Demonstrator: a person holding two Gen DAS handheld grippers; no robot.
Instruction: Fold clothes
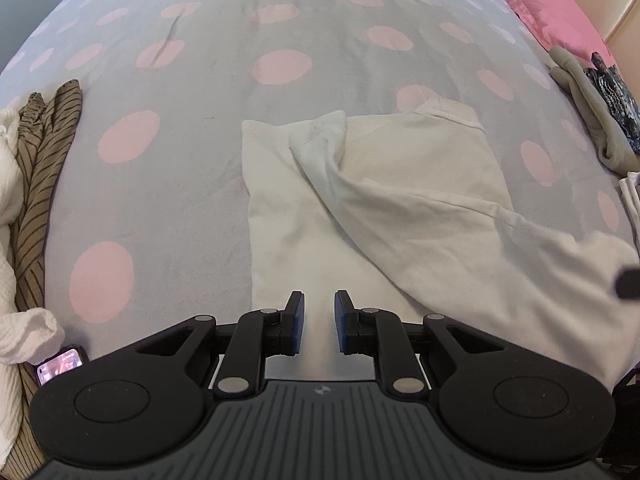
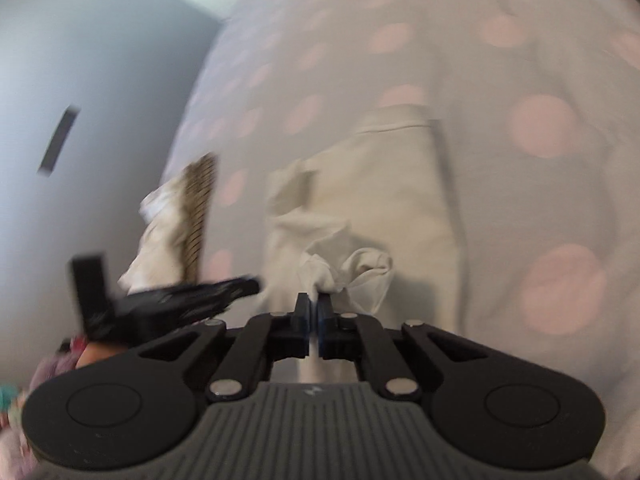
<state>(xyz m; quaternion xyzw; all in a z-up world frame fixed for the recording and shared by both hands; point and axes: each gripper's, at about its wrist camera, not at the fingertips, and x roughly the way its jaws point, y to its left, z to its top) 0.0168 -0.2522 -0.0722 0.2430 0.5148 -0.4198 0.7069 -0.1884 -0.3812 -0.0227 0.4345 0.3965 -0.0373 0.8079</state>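
Note:
A cream-white garment lies partly folded on the grey bedspread with pink dots. One flap is drawn across it toward the right. My left gripper points down over the garment's near edge. Its jaws stand a narrow gap apart, with flat cloth showing between them and no visible pinch. In the blurred right wrist view, my right gripper is shut on a bunched fold of the same garment. That fold puffs out just beyond its fingertips. The left gripper shows there as a dark blur at the left.
A brown striped garment and a white textured cloth are heaped at the left bed edge, beside a lit phone. A pink pillow lies at the far right, with a grey-green garment and a dark patterned piece near it.

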